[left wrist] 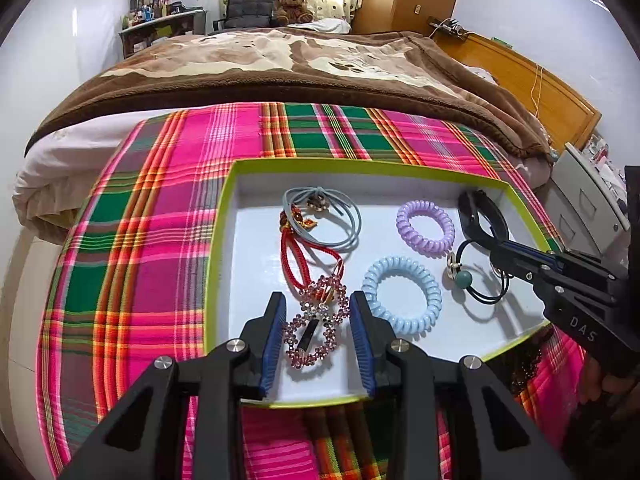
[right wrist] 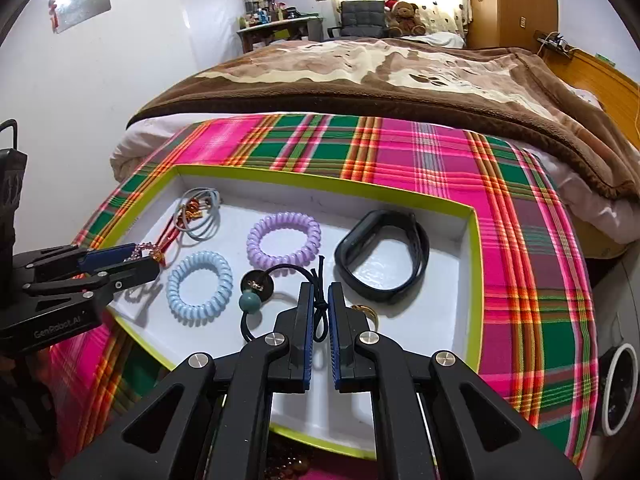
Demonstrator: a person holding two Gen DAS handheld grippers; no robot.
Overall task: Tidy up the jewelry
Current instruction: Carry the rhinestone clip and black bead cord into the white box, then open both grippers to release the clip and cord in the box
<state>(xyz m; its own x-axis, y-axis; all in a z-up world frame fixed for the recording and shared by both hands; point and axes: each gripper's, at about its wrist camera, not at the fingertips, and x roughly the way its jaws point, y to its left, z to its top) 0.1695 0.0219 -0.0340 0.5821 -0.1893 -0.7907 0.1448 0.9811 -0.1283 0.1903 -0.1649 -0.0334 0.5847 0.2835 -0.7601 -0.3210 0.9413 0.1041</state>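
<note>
A white tray with a lime-green rim (left wrist: pixel 230 216) (right wrist: pixel 476 264) lies on a plaid cloth. In it are a pink rhinestone hair clip (left wrist: pixel 316 324), a red cord charm (left wrist: pixel 296 256), a grey hair tie (left wrist: pixel 340 220), a purple coil tie (left wrist: pixel 425 227) (right wrist: pixel 284 237), a blue coil tie (left wrist: pixel 402 294) (right wrist: pixel 199 289), a black wristband (right wrist: pixel 382 266) and a black elastic with a teal bead (left wrist: pixel 464 278) (right wrist: pixel 250 302). My left gripper (left wrist: pixel 318 306) is open, its fingers on either side of the rhinestone clip. My right gripper (right wrist: pixel 320 292) is shut on the black elastic's cord.
The plaid cloth (left wrist: pixel 160 220) covers the foot of a bed with a brown blanket (left wrist: pixel 280 64). A grey cabinet (left wrist: pixel 588 204) stands at the right. A gold ring (right wrist: pixel 366 310) lies by the right finger.
</note>
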